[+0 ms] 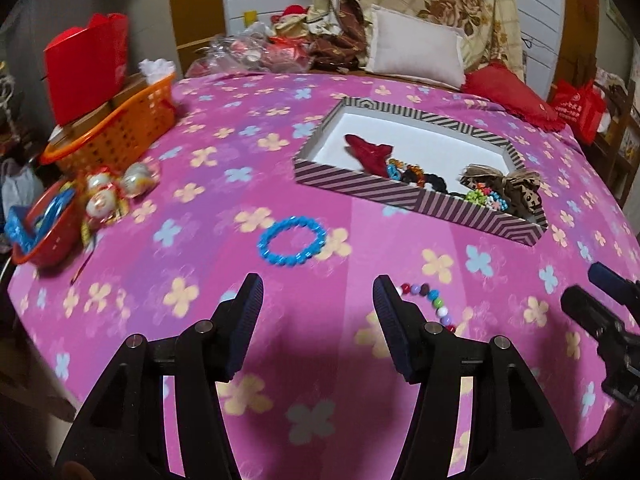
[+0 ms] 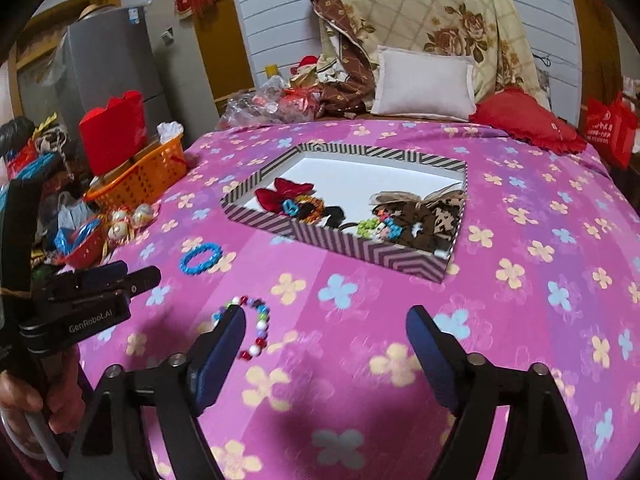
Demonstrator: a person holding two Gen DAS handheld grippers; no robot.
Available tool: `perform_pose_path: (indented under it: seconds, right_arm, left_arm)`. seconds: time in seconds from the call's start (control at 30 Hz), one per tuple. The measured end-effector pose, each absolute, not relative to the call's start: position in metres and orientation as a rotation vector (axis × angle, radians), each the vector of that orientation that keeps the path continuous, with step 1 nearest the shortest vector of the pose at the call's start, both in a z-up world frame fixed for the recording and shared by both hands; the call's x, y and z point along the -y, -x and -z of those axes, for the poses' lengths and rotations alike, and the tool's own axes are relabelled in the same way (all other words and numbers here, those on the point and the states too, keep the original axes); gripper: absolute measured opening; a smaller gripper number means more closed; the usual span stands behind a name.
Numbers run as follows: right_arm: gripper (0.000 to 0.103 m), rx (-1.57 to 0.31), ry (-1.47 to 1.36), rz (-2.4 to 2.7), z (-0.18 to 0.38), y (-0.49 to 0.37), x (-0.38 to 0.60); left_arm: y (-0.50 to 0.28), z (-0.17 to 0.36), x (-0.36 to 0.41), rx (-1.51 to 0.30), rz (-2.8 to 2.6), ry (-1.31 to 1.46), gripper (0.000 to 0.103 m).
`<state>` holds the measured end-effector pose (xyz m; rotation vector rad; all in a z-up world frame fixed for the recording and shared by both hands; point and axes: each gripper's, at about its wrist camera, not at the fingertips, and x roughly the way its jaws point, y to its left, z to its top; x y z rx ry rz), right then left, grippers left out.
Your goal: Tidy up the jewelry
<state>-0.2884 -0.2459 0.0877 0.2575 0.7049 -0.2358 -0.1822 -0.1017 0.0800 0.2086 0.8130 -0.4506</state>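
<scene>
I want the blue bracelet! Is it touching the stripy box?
Apart. In the left wrist view, pink flowered cloth shows between the blue beaded bracelet and the striped cardboard box.

Floral bedspread (image 1: pixel 208 128): striped box (image 1: pixel 416 196), bracelets (image 1: pixel 292 241)

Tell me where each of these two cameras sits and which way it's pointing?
Left wrist: sits on the left gripper, looking forward over the pink bedspread at the blue bracelet; its open fingers and the right gripper show.
Right wrist: sits on the right gripper, facing the striped box; its open fingers and the person's hand holding the left gripper show.
Shared: box, blue bracelet, multicolored bead bracelet, orange basket.
</scene>
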Motion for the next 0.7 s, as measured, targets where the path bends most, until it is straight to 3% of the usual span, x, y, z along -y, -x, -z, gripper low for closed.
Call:
perform_pose_path:
  seconds: [0.2, 0.7]
  right_arm:
    - [0.081, -0.711, -0.314, 0.209, -0.079, 0.299, 0.235]
    - [0.081, -0.809, -0.126, 0.161, -0.065, 0.29, 0.189]
  left_arm:
    - [0.197, -0.078, 0.081, -0.806, 0.431, -0.185, 0.057]
    - [0.202, -0.057, 0.035, -0.843, 0.403, -0.108, 0.062]
